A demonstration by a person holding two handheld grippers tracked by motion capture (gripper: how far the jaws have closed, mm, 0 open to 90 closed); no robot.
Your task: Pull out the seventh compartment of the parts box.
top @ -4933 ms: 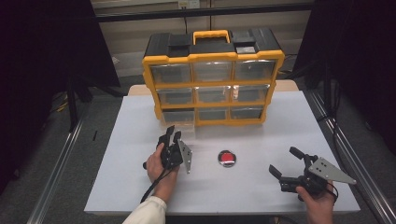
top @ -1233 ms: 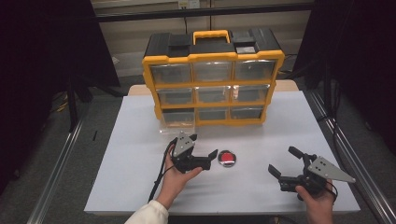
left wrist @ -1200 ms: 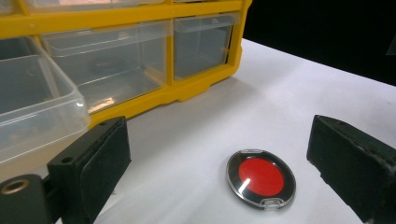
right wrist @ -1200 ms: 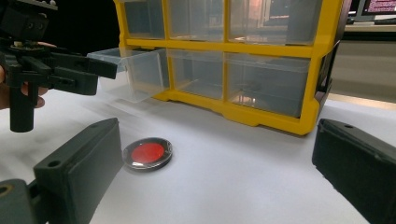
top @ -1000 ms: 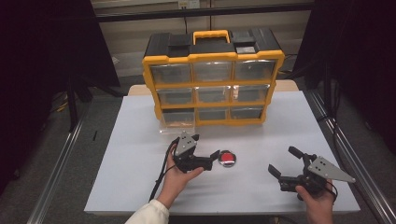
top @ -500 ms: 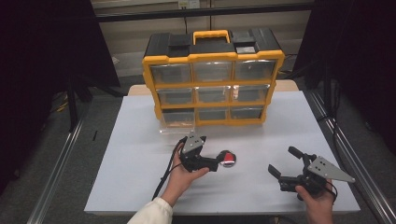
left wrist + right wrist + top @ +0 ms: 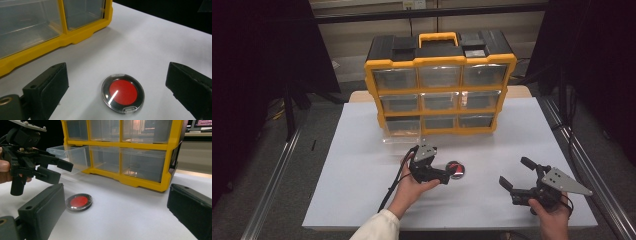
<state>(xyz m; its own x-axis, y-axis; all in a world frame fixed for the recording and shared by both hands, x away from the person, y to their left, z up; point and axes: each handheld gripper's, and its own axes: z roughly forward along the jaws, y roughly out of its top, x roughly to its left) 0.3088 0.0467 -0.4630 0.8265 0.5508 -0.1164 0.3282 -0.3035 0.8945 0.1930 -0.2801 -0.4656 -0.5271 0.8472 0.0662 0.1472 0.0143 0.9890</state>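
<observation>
A small round clear case with a red disc [image 7: 455, 170] lies flat on the white table, in front of the yellow drawer cabinet [image 7: 440, 80]. My left gripper [image 7: 451, 176] is held low and points right, open, its tips at the case's near-left edge. In the left gripper view the case [image 7: 123, 93] lies between the two wide-apart jaws of that gripper [image 7: 116, 71], touching neither. My right gripper [image 7: 515, 171] rests open at the front right, with nothing between its fingers. In the right gripper view [image 7: 117, 188] the case [image 7: 79, 201] lies beside the left gripper [image 7: 62, 172].
The cabinet has three rows of clear drawers and a black top with a yellow handle. Its bottom-left drawer [image 7: 404, 131] is pulled out over the table [image 7: 352, 170]. Metal rails run along both sides of the table. A cable trails from the left gripper.
My left gripper has turned from pointing up to pointing right and moved right and lower, up to the red disc case. The right gripper and the case have stayed put.
</observation>
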